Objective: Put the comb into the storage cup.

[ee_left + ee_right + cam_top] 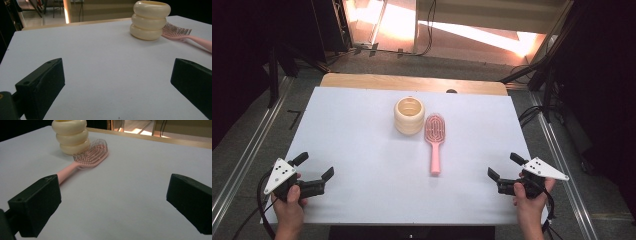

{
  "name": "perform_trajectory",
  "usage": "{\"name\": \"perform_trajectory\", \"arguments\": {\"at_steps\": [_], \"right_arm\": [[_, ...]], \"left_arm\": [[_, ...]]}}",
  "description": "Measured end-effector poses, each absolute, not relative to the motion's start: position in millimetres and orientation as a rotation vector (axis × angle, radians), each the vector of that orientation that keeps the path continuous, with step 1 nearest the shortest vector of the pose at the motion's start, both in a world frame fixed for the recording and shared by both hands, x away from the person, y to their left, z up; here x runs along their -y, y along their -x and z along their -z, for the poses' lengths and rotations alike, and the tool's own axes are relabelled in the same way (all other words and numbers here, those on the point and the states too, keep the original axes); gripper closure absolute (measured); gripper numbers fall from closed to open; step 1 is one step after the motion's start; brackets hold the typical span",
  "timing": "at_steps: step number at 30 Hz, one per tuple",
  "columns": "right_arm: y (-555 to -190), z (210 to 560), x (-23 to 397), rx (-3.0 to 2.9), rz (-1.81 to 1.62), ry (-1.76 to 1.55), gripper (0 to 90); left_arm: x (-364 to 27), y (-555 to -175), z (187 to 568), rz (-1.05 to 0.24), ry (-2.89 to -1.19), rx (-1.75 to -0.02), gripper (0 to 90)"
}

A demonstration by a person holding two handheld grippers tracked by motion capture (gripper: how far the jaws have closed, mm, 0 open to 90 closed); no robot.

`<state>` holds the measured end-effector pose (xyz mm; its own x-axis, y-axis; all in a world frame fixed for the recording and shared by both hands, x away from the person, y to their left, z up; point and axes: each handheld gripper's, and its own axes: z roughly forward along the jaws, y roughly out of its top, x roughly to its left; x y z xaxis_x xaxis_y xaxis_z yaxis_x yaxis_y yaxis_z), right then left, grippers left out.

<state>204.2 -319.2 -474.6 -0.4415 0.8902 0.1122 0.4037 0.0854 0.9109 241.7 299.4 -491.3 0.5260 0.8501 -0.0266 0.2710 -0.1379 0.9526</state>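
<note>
My left gripper and right gripper rest at the near corners of the table, jaws spread wide and empty. Farther in lies the pink hairbrush, bristles up, handle toward me (best taken across the handle). Beyond, just beside its head, stands the cream ribbed holder.
</note>
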Motion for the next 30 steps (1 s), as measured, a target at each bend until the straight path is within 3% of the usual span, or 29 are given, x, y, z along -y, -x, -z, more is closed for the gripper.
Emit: {"name": "perform_trajectory", "arguments": {"at_steps": [8, 11, 21, 26, 30], "right_arm": [[-212.5, 467.0, 310.1, -1.919, -1.357, -1.257, 0.0], [-216.9, 464.1, 303.2, -1.929, -1.354, -1.247, 11.1], [-228.4, 459.0, 285.5, -1.990, -1.387, -1.216, 13.4], [-233.9, 456.3, 275.7, -2.025, -1.384, -1.204, 19.3], [-238.9, 453.7, 267.0, -2.054, -1.382, -1.189, 29.6]], "left_arm": [[-298.3, -241.4, 491.5, -0.671, -1.693, -0.956, 0.0], [-297.8, -241.3, 491.7, -0.675, -1.695, -0.954, 0.0], [-297.8, -241.4, 491.8, -0.671, -1.697, -0.954, 0.0], [-297.9, -241.4, 491.8, -0.671, -1.697, -0.953, 0.0], [-298.1, -241.3, 491.8, -0.668, -1.694, -0.955, 0.0]]}}
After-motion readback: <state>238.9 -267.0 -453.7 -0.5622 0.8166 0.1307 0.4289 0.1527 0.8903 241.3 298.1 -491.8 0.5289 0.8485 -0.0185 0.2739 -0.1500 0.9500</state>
